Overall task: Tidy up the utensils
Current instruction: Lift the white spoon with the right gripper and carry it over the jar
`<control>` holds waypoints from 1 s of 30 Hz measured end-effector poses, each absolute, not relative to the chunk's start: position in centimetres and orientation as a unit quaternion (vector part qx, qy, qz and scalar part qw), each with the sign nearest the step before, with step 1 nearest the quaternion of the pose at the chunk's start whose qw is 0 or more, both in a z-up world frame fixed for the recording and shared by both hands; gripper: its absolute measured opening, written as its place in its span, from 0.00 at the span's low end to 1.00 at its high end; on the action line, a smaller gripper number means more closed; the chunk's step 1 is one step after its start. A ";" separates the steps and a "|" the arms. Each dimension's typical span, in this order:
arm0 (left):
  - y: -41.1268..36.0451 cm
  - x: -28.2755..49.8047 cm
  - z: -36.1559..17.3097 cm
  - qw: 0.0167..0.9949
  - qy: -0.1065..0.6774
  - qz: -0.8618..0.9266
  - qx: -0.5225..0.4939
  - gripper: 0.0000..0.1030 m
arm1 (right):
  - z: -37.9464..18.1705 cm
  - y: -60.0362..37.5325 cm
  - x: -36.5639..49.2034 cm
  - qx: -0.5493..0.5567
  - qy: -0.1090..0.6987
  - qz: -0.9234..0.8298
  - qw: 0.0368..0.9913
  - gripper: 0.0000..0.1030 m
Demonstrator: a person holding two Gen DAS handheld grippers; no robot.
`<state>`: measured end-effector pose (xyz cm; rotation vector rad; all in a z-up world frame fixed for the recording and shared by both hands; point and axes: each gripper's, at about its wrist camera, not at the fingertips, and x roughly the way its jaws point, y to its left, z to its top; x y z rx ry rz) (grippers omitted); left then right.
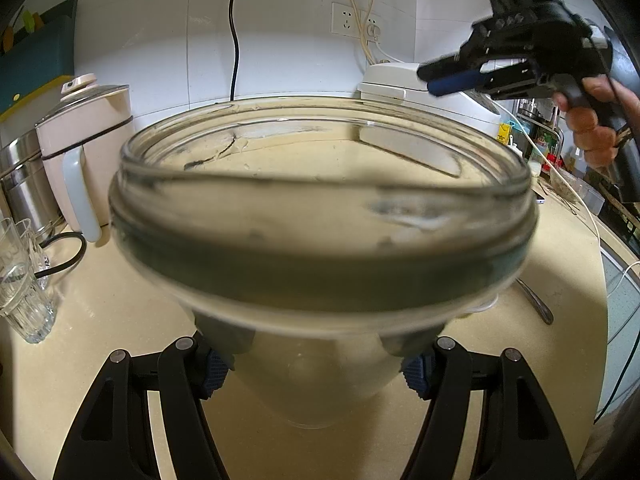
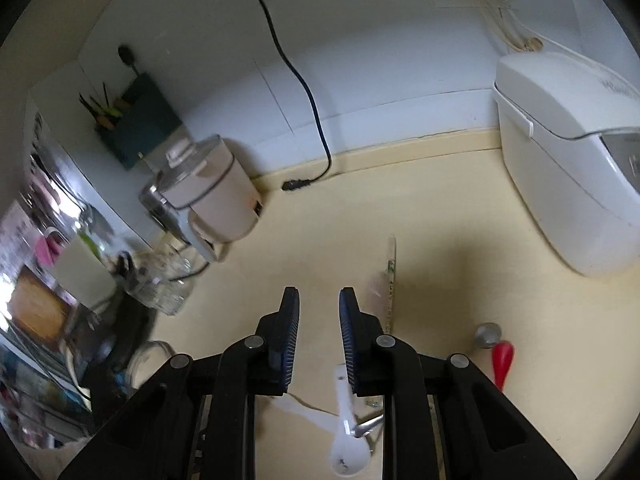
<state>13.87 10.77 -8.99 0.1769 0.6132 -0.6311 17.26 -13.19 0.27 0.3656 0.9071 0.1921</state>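
Glass jar [image 1: 320, 216] pinched by left tool [image 1: 312, 372], empty: sorting barely begun.
Right tool [image 2: 319, 308], narrowly parted, nothing gripped; white spoon [image 2: 348, 440], red spoon [image 2: 502, 360] left on counter [image 2: 460, 208], lower frame.

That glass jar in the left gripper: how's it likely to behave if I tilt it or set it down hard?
The glass jar looks smooth, so it could slip between the left gripper's pads, which clamp only its narrower lower body. Its wide mouth sits above the grip, so tilting may lever it loose. Being glass, it probably chips on a hard landing.
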 end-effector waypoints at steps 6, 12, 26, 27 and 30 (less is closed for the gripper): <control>10.7 13.9 -9.0 0.901 0.296 -0.305 0.086 0.70 | -4.5 -12.8 19.4 0.173 0.495 0.076 0.848 0.27; 10.8 13.9 -9.0 0.901 0.296 -0.305 0.086 0.70 | -8.0 -8.6 24.7 0.118 0.540 0.125 0.824 0.32; 10.4 14.3 -9.1 0.897 0.309 -0.304 0.085 0.70 | -14.4 2.0 32.8 -0.147 0.568 0.150 0.796 0.38; 10.4 14.3 -9.0 0.897 0.309 -0.305 0.084 0.70 | -14.8 2.2 33.0 -0.151 0.569 0.152 0.794 0.38; 10.4 14.5 -9.0 0.896 0.310 -0.307 0.080 0.70 | -14.9 2.4 33.5 -0.147 0.563 0.160 0.797 0.46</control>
